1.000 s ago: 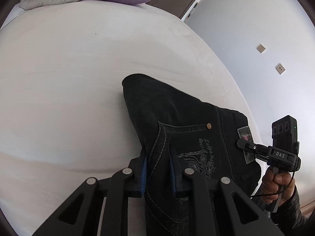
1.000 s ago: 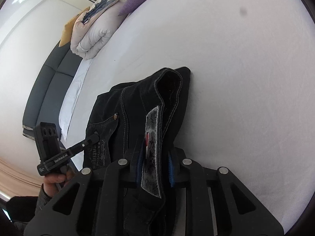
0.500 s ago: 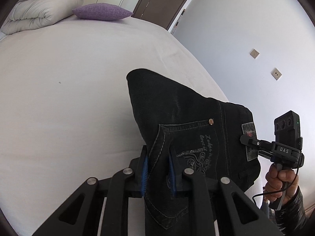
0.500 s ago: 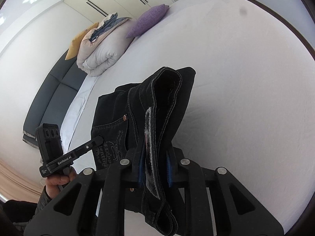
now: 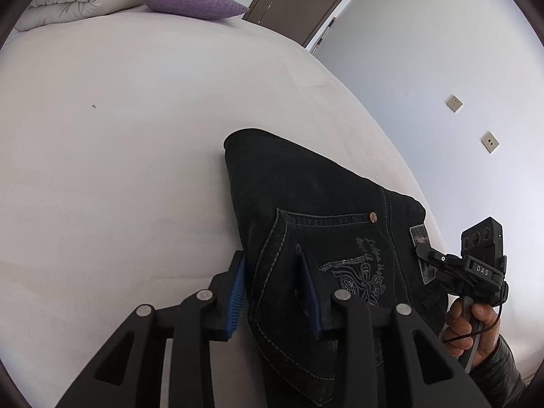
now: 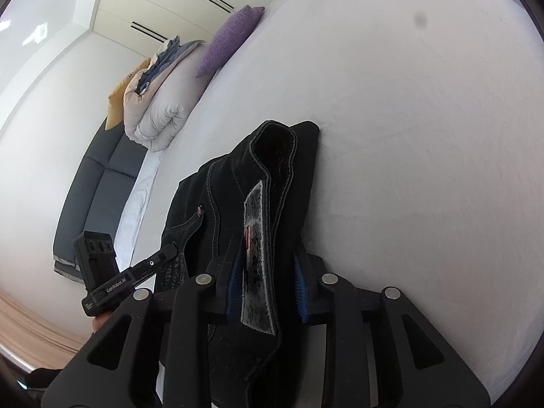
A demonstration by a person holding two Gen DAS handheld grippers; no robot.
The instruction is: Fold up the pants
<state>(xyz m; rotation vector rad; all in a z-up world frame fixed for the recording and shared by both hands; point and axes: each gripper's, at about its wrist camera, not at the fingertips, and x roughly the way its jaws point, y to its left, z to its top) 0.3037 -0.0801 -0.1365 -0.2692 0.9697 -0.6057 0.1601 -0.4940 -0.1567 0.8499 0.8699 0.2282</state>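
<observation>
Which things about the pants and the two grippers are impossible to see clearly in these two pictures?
- Left wrist view: the lower end of the pants is cut off by the bottom edge and hidden behind the left gripper.
- Right wrist view: the patch print is too blurred to read; the right gripper covers the cloth below.
- Both views: the pant legs are hidden under the top layer.

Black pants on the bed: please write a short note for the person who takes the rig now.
Left gripper: shut on the black pants beside the back pocket.
Right gripper: shut on the waistband at the grey label.
The pants hang bunched between both grippers; their far end rests on the white bed.
Done: both grasps.
Left: lay the pants flat, fold and smooth them.
</observation>
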